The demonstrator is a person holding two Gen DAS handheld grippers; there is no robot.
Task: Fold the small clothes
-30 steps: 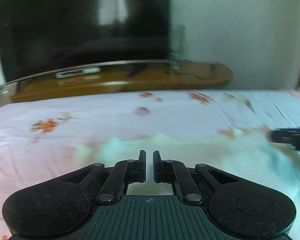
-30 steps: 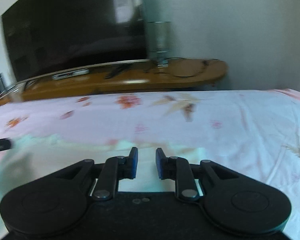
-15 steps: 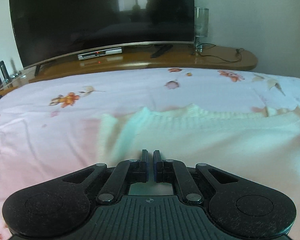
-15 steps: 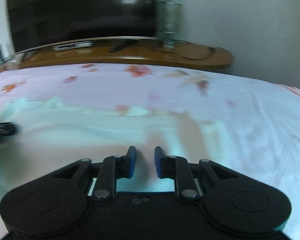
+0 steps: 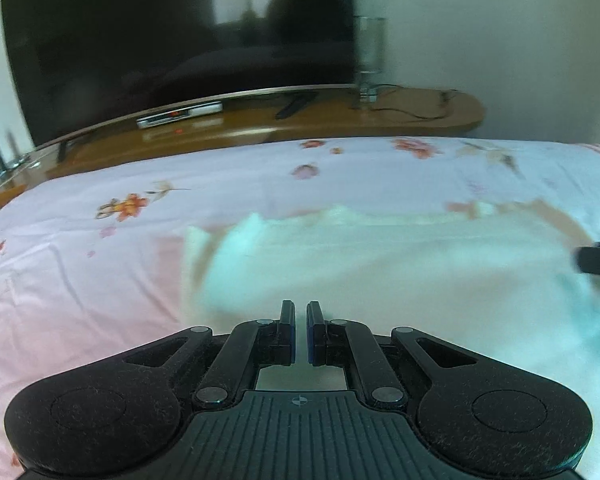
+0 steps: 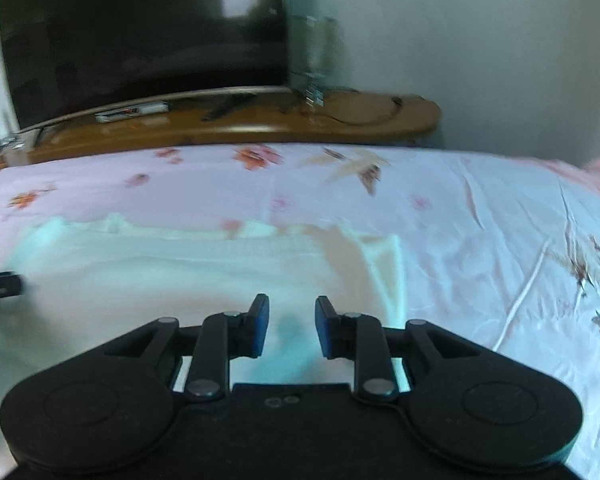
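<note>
Left wrist: left gripper (image 5: 300,330) near-shut, empty, over white knit garment (image 5: 380,272).
Right gripper (image 6: 288,326) just opening, nothing clamped (I'd smooth before folding).

A pale pink bedsheet (image 5: 80,280) printed with orange and brown flowers. On it, a garment (image 6: 180,272) that looks white or mint, though blurred. Behind, a glossy brown wooden stand (image 5: 260,128) and black television (image 5: 160,32).
</note>
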